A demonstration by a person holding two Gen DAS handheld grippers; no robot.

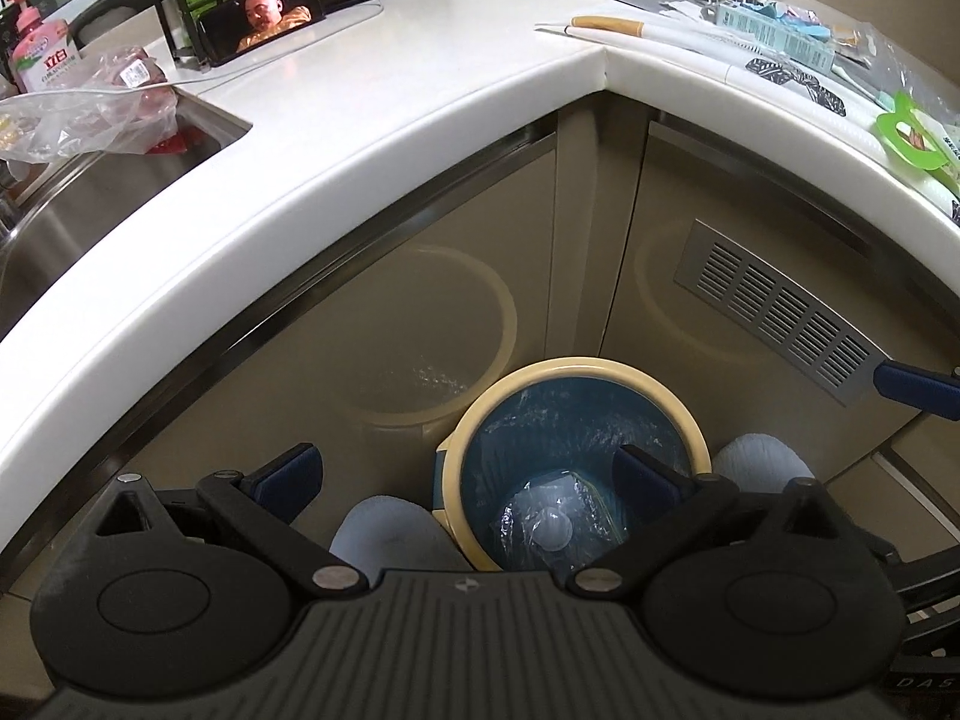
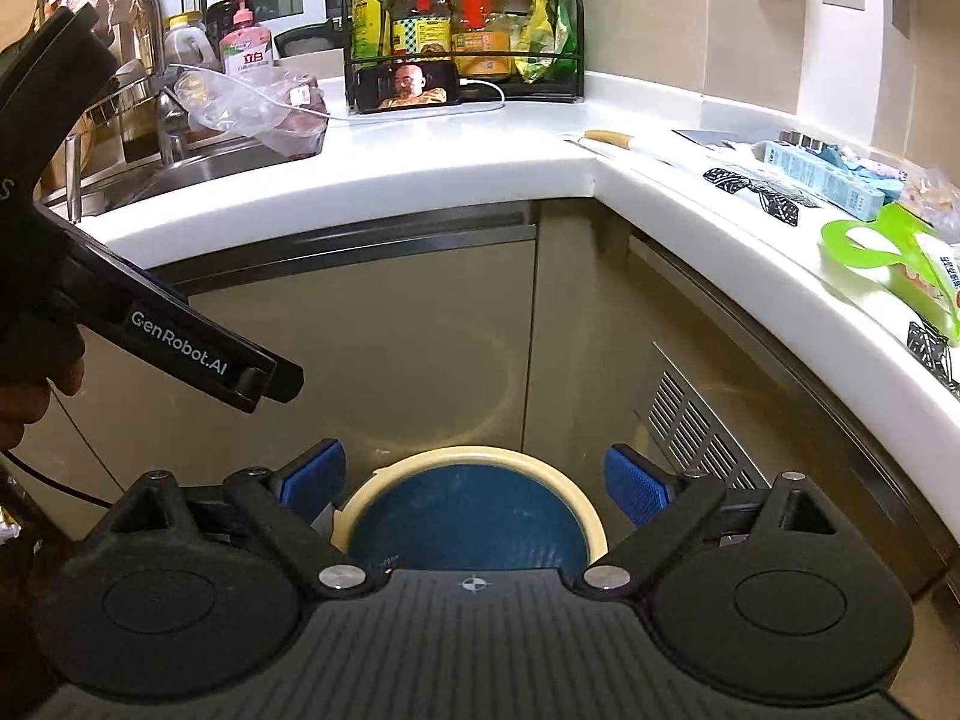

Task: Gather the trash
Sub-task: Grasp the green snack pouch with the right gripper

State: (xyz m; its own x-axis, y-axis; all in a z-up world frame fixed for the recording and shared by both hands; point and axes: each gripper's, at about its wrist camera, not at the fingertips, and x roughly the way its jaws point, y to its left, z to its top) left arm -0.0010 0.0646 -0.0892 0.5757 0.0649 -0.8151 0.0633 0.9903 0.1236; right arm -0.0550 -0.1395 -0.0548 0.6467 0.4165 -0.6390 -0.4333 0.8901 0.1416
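A round trash bin with a cream rim (image 1: 600, 367) and a blue liner stands on the floor in the corner under the counter; it also shows in the right wrist view (image 2: 474, 456). A clear plastic wrapper (image 1: 555, 525) lies at its bottom. My left gripper (image 1: 474, 474) is open and empty, high above the bin. My right gripper (image 2: 474, 480) is open and empty, also above the bin. The left gripper's body (image 2: 180, 348) shows at the left of the right wrist view. A right gripper finger (image 1: 912, 387) shows at the right edge of the left wrist view.
The white L-shaped counter (image 1: 420, 96) carries a phone (image 1: 264, 18), a bottle rack (image 2: 462, 24), a knife (image 1: 624, 27), packets and a green-handled bag (image 2: 888, 252). A sink (image 1: 90, 192) with clear plastic bags (image 1: 90, 108) is at the left. My slippered feet (image 1: 390, 528) flank the bin.
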